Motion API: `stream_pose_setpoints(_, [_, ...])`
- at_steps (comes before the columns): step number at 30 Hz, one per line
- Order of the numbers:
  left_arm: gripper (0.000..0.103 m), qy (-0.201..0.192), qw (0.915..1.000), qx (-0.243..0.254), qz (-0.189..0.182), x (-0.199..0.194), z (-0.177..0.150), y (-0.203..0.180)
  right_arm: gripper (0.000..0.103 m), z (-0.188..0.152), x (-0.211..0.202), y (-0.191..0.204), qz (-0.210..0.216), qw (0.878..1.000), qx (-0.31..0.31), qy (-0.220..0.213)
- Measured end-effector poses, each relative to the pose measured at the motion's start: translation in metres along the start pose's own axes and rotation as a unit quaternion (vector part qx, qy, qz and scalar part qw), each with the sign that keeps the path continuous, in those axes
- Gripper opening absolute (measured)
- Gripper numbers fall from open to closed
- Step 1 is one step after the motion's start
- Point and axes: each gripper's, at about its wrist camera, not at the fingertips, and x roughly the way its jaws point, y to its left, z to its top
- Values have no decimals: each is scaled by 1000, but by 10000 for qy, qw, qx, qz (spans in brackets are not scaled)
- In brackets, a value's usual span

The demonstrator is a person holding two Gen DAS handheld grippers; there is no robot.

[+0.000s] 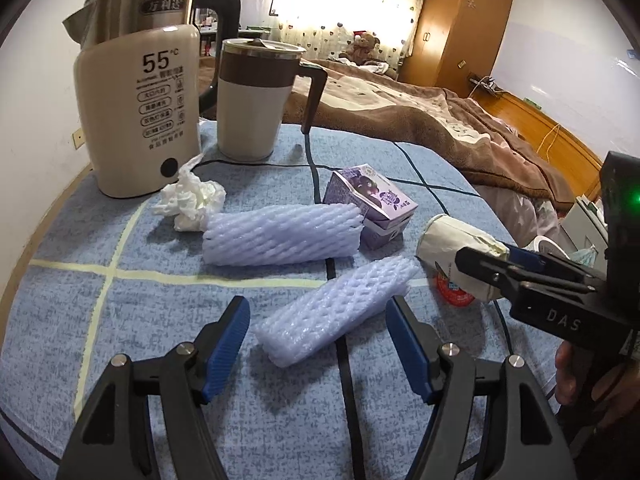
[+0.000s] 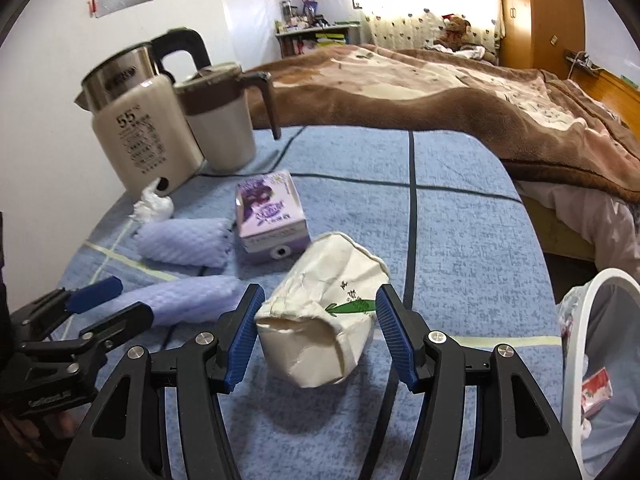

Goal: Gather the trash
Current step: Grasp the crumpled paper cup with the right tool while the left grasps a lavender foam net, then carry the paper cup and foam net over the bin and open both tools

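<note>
a: where's the trash?

b: all on the blue checked surface. crumpled paper cup on its side at the near right. two lilac foam net sleeves: one near, one further back. purple drink carton behind them, its corner touching the far sleeve. wadded tissue far left by the kettle. something small and red lies beside the cup, can't tell what.

a: handling?

b: judging by looks, all light. cup is thin paper, already crushed, will give more under a squeeze. pinch across the body, not the rim. sleeves are soft and springy, so grab mid-length across the narrow width. carton is the stiffest; could hold liquid, can't tell.

a: right tongs?

b: right tongs spread wide, straddling the cup. left pad is at or touching the cup's edge, right pad sits just off it. not pinching, holding nothing.

a: left tongs?

b: left tongs also spread wide and empty. near sleeve lies between the pads, slanted, no contact that i can see.

a: bin?

b: white-rimmed bin off the right edge of the surface, lined, some trash already inside.

a: risk?

b: the light cup may skid or flatten as the pads come together.
</note>
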Motion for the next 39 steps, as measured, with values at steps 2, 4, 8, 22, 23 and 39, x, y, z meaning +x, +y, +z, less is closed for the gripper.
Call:
stream_pose_setpoints(2, [72, 24, 10000, -38, -7, 2, 2, 0, 58, -1, 2, -3, 18, 10000, 65, 44])
stream_pose_setpoints(4, [73, 21, 10000, 47, -40, 4, 4, -2, 58, -2, 5, -5, 16, 9999, 113, 89])
stream_pose_setpoints(8, [73, 119, 9998, 176, -46, 12, 6, -8, 58, -6, 4, -12, 132, 9996, 245, 58])
stream_pose_setpoints(22, [69, 261, 9980, 574, -99, 22, 0, -27, 50, -9, -4, -22, 426, 9977, 529, -88])
stream_pose_setpoints(23, [65, 277, 9978, 587, -104, 22, 0, -27, 49, -9, -6, -23, 440, 9975, 549, -112])
stream_pose_setpoints(39, [32, 389, 9974, 520, -308, 21, -10, -38, 37, -20, -32, -37, 446, 9954, 718, -446])
